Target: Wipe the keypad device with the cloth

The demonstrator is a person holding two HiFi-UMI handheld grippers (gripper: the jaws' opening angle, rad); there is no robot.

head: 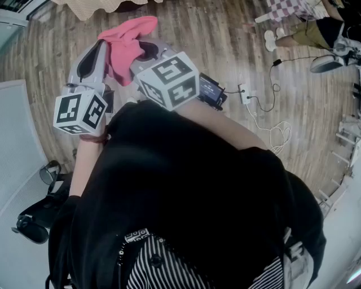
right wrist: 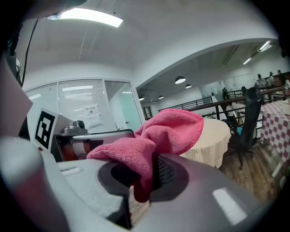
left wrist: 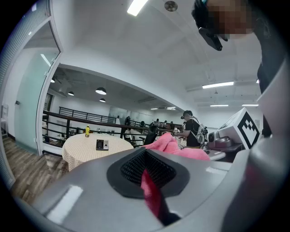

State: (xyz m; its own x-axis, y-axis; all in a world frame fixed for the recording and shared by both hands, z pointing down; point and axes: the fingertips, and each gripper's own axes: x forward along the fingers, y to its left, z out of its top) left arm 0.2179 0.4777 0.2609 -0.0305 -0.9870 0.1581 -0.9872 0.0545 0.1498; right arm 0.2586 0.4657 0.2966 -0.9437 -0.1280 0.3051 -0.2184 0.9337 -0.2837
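A pink cloth (head: 127,42) is bunched up between my two grippers, held in the air above a wooden floor. My left gripper (head: 95,59) is shut on a thin fold of the cloth (left wrist: 152,192). The rest of the cloth bulges beyond the jaws, towards my right gripper (left wrist: 235,136). My right gripper (head: 148,52) is shut on the thick part of the cloth (right wrist: 154,140), which spills over its jaws. The keypad device (left wrist: 102,144), small and dark, lies far off on a round table (left wrist: 81,149) with a checked cover.
The round table's edge (head: 101,7) shows at the top of the head view. A dark box with a screen (head: 211,90) and a power strip with cables (head: 243,93) lie on the floor. Other people, chairs, tables and a railing (left wrist: 68,122) stand farther back.
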